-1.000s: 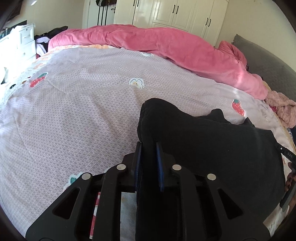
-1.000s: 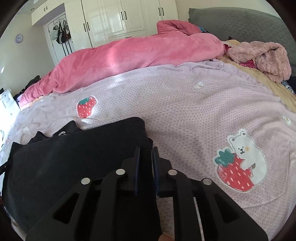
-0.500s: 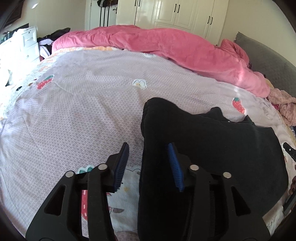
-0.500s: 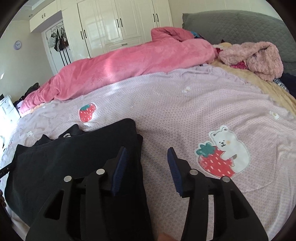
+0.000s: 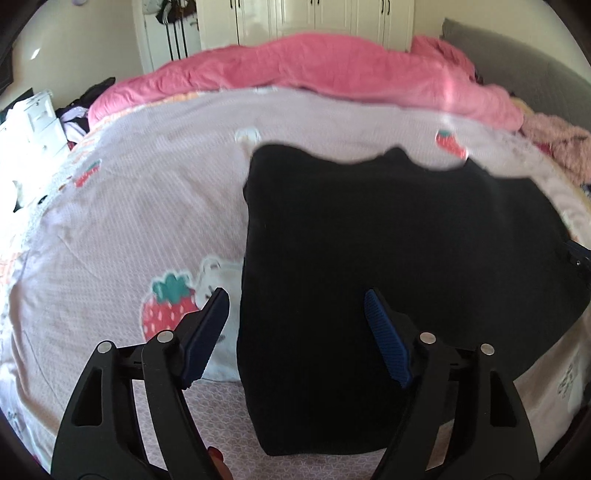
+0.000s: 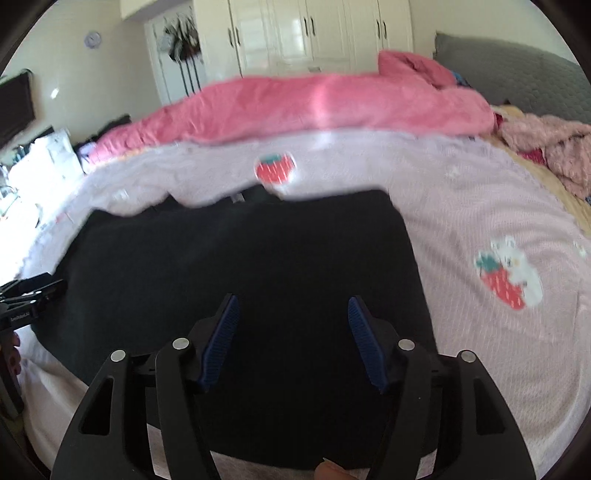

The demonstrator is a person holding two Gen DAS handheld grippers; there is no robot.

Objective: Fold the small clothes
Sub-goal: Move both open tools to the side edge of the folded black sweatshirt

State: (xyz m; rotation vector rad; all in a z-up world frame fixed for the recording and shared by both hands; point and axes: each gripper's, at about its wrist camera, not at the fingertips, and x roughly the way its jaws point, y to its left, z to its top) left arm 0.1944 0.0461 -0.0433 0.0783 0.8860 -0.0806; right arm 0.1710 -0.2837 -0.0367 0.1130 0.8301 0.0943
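Note:
A black garment (image 5: 388,236) lies flat on the lilac strawberry-print bedspread (image 5: 140,206), its sides folded in. My left gripper (image 5: 295,299) hovers over the garment's left edge, its jaws opening, with nothing pinched between the blue pads. In the right wrist view the same garment (image 6: 240,258) fills the middle. My right gripper (image 6: 291,306) hangs above its right part, jaws also opening, pads apart from the cloth. The other gripper's tip (image 6: 26,295) shows at the left edge of that view.
A pink duvet (image 5: 332,70) is heaped along the far side of the bed. A fuzzy pink garment (image 6: 554,151) and grey headboard (image 6: 517,70) sit at the right. White wardrobes (image 6: 314,33) stand behind; a white dresser (image 5: 33,122) is at the left.
Both grippers let go of the black garment's folded edges and opened wide. Both drew back toward the near edge of the bed, and the garment now lies flat.

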